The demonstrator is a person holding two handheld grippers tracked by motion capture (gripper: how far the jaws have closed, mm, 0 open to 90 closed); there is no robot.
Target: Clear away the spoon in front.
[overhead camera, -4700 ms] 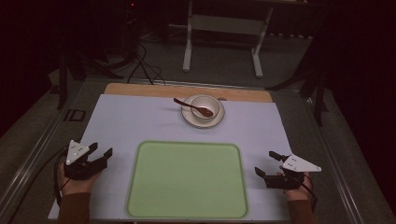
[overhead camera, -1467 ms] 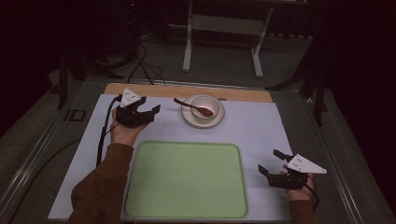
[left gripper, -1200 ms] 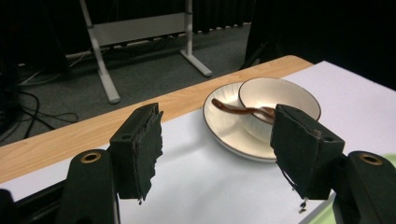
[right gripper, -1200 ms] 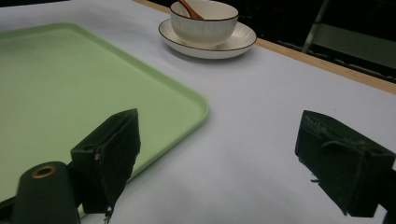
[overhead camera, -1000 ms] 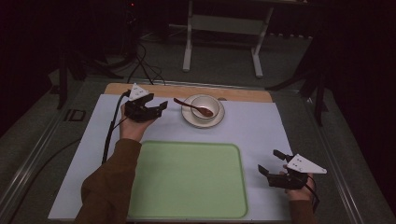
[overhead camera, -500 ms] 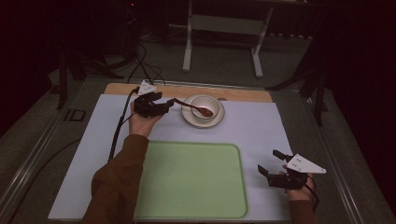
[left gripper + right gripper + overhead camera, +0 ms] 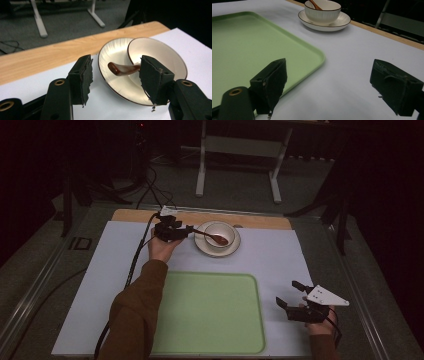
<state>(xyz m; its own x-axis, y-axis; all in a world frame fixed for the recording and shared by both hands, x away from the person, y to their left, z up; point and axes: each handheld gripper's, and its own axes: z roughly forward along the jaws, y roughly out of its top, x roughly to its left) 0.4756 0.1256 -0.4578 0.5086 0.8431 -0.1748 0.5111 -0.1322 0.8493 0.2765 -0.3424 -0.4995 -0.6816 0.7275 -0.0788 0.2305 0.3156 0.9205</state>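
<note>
High view, from the left: the left tool [image 7: 185,231] is stretched out to the far side of the bench [image 7: 100,270], its jaws wide apart around the handle end of the brown spoon [image 7: 212,237], not yet pinching it. The spoon lies with its scoop in the white bowl [image 7: 220,231], which stands on a saucer [image 7: 235,249] just short of the bench's wooden far edge. In the left gripper view the handle tip [image 7: 115,68] sits between the pads (nearer the right one, apart from both). The step in hand looks like the reach for the spoon; next, the jaws need to close squarely on the handle, then lift without tipping the bowl. Nearer, the green tray [image 7: 210,315] waits. The right tool [image 7: 292,295] rests wide open beside the tray's right edge.
</note>
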